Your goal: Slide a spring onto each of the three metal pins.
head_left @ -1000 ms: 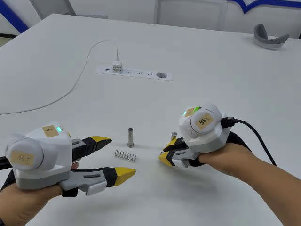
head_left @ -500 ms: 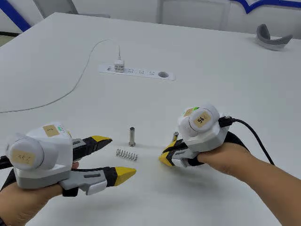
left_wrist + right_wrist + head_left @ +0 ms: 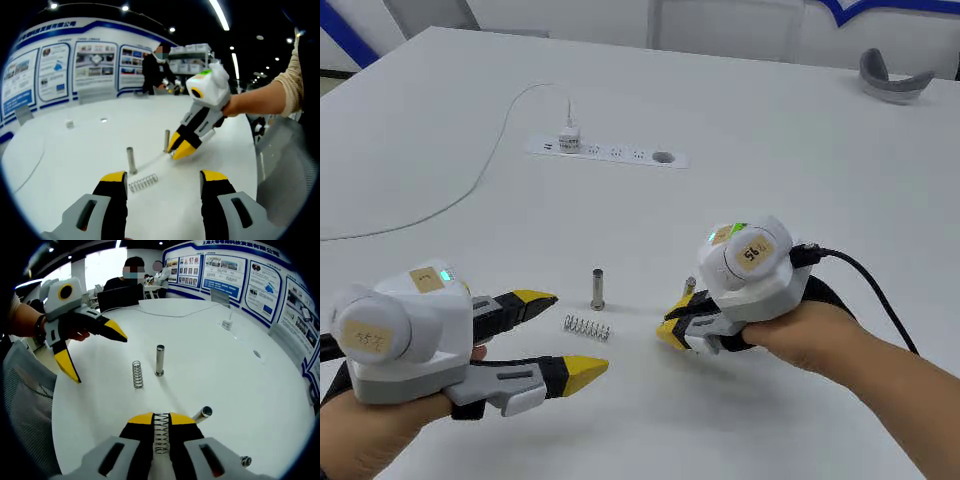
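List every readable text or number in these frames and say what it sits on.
"55": end sticker on the left gripper.
"95", or "56" if turned: side sticker on the right gripper.
Small top stickers on both grippers: too blurred.
Wall posters, Chinese headings: too small to read.

right gripper (image 3: 672, 326): body rolled slightly, beside the pin (image 3: 689, 287)
top label (image 3: 753, 253): digits turned round since a second ago
size of change: very small

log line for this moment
left gripper: open, near loose coiled metal spring | right gripper: shut on second spring | upright silver metal pin: bare
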